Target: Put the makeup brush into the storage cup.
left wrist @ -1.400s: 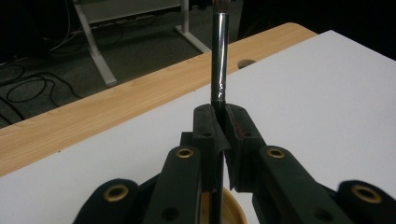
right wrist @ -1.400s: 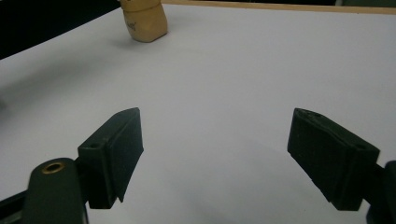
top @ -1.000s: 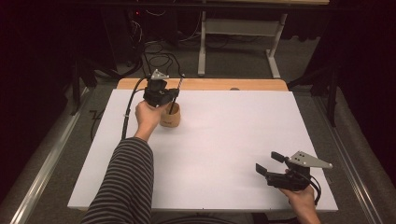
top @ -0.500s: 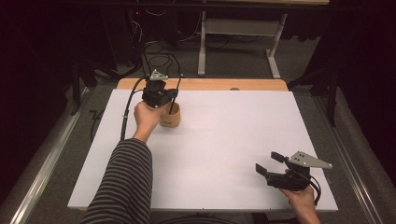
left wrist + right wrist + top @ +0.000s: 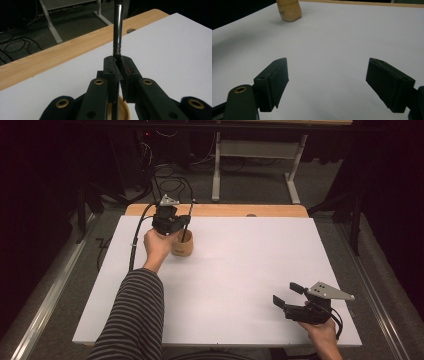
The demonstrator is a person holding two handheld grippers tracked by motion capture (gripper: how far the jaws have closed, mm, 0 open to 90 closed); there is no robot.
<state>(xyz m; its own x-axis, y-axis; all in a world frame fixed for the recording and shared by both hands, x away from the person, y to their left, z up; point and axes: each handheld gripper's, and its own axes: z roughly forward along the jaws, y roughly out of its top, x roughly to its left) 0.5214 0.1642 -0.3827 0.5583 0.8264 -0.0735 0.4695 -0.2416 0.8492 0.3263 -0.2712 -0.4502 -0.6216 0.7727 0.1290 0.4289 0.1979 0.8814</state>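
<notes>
A small wooden cup (image 5: 182,247) stands on the white tabletop (image 5: 250,270) at the far left. Out of it rises a thin dark rod with a shiny metal section (image 5: 118,27), leaning slightly. My left gripper (image 5: 183,223) hovers just above the cup, shut on the rod; in the left gripper view the pads (image 5: 110,67) pinch the rod with the cup's rim (image 5: 125,110) below them. My right gripper (image 5: 286,293) rests at the near right of the table, open, with nothing between its jaws. In the right gripper view the gripper (image 5: 327,80) faces the cup (image 5: 288,10) far off.
A wooden strip (image 5: 225,210) runs along the table's far edge, with a small hole in it. Beyond it are cables on the floor (image 5: 170,180) and a white desk frame (image 5: 260,165). A striped sleeve (image 5: 132,320) reaches in from the near left.
</notes>
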